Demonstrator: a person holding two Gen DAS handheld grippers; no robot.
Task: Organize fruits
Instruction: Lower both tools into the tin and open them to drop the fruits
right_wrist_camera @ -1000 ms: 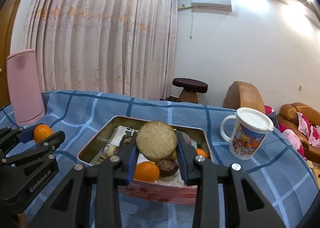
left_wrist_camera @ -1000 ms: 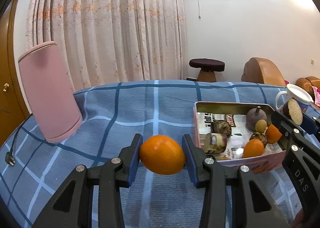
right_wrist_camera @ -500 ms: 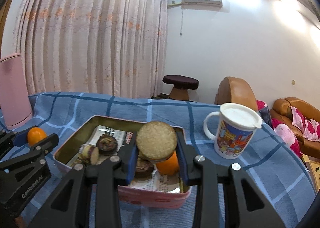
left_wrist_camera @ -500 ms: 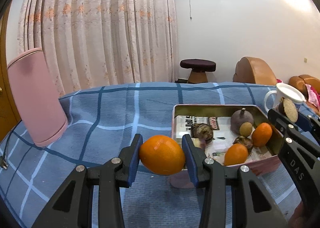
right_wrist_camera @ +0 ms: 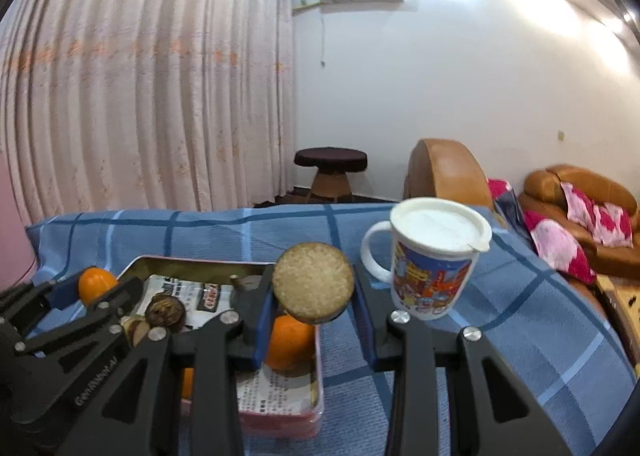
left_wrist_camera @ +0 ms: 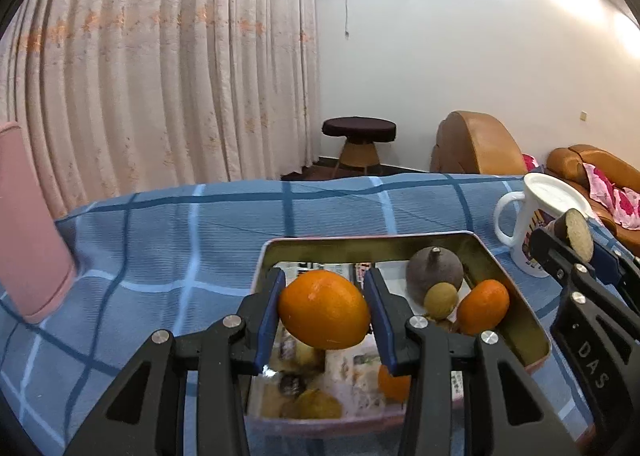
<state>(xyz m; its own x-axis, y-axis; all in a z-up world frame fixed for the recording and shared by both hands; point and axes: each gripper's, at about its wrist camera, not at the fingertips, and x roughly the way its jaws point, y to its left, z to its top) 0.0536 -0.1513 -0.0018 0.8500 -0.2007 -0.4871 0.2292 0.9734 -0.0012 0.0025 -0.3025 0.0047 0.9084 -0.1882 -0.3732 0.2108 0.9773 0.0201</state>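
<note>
L gripper (left_wrist_camera: pixel 324 310) clamps an orange (left_wrist_camera: pixel 323 309), held over the tin (left_wrist_camera: pixel 516 298) w/ other fruit inside. R gripper (right_wrist_camera: pixel 313 290) grips a cut brown fruit (right_wrist_camera: pixel 313 282), pale face toward its cam, above tin's right edge, near mug (right_wrist_camera: pixel 432 256).

The left claw (left_wrist_camera: pixel 324 310) is closed on an orange (left_wrist_camera: pixel 324 310), its two blue-padded fingers (left_wrist_camera: pixel 269 312) pressing the fruit from either side and holding it in the air. The right claw (right_wrist_camera: pixel 313 288) is likewise clamped — its fingers (right_wrist_camera: pixel 262 316) grip a halved fruit (right_wrist_camera: pixel 313 283), the pale cut face turned toward the camera. Both claws point forward, side by side — each shows at the edge of the other's view, the right claw (left_wrist_camera: pixel 576 240) to the right of the left one.
</note>
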